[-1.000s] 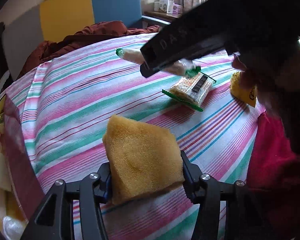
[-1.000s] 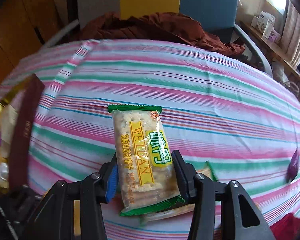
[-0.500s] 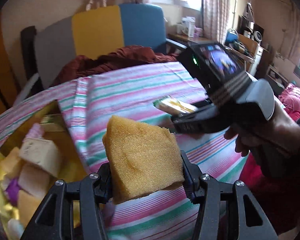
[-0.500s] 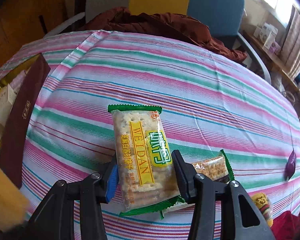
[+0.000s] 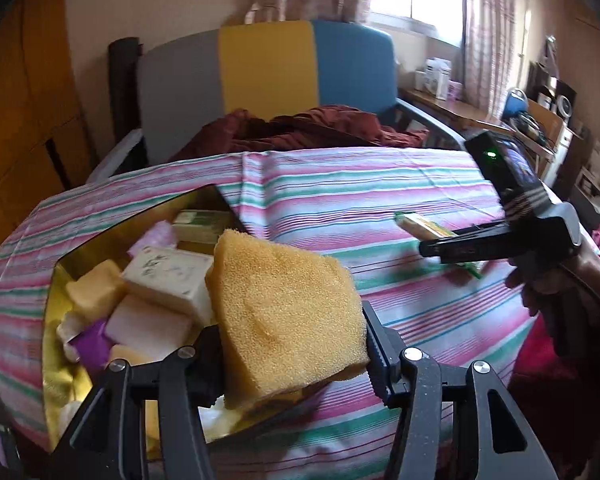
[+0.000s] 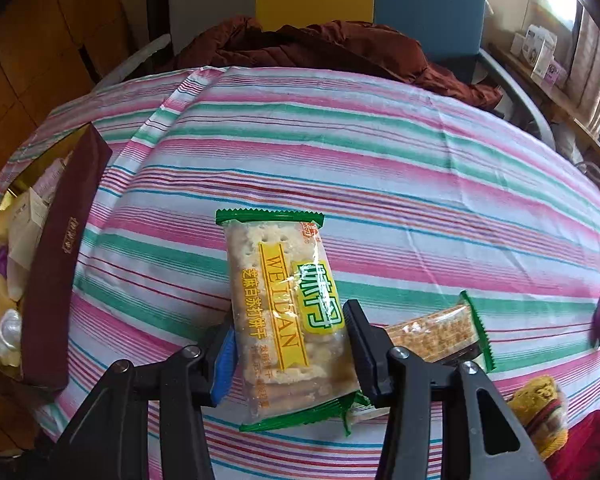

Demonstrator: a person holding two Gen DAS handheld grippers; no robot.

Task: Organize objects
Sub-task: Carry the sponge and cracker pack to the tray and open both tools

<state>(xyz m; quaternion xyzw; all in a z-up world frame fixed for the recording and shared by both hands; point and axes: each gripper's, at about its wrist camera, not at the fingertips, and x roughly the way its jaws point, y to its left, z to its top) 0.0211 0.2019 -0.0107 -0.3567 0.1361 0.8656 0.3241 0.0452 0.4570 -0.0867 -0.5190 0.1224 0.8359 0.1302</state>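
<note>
While soaps [image 5: 168, 276] and sponges [image 5: 94, 290] fill it, gold-lined box [image 5: 60, 364] sits open

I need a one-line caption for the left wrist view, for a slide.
Left gripper holds a yellow sponge beside the gold-lined box of small items on the striped tablecloth.

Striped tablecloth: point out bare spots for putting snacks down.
Bare: the wide striped tablecloth between the maroon box wall and the far brown garment. Crowded: the box interior, and the near right edge around the wafer packet.
</note>
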